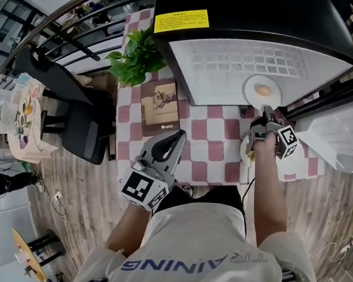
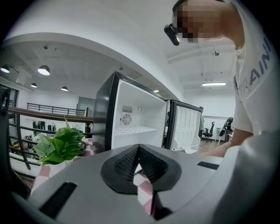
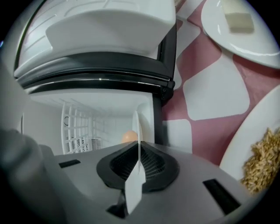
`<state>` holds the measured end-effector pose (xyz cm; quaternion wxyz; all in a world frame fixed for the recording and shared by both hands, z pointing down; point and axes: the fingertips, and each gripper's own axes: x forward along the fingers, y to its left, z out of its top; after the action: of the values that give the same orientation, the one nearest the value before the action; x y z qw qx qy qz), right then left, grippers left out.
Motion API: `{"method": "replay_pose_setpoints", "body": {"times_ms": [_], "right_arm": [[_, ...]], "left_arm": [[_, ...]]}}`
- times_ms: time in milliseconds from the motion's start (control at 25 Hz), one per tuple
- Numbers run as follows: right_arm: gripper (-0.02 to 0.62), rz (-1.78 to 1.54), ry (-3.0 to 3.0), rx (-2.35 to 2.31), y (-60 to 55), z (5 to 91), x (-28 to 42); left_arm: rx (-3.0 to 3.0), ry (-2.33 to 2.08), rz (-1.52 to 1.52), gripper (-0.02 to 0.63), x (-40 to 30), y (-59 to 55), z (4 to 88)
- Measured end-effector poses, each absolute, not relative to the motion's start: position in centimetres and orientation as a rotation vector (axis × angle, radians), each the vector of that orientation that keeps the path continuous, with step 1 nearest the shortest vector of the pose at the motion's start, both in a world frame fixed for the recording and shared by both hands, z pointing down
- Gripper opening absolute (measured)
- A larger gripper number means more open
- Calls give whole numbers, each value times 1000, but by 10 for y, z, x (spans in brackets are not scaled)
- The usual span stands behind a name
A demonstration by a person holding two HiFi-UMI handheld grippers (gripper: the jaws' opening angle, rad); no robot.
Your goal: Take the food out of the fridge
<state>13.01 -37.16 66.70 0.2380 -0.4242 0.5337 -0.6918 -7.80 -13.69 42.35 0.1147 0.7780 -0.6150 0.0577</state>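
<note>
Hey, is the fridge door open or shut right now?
Open. The fridge door stands swung wide beside the fridge, and the white inside with its wire shelf is in plain view.

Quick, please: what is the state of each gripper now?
Left gripper: jaws closed, holding nothing.
Right gripper: jaws closed on the rim of the white plate.

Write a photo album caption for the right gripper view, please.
Right gripper pinches the rim of a white plate carrying orange food, at the open fridge.
</note>
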Motion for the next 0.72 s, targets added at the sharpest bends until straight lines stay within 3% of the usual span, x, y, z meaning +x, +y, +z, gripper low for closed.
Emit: {"method": "replay_pose_setpoints", "body": {"times_ms": [720], "right_arm": [[32, -1842, 1644, -1032, -274, 604, 125]], "left_arm": [[2327, -1794, 147, 8, -104, -95, 416]]}}
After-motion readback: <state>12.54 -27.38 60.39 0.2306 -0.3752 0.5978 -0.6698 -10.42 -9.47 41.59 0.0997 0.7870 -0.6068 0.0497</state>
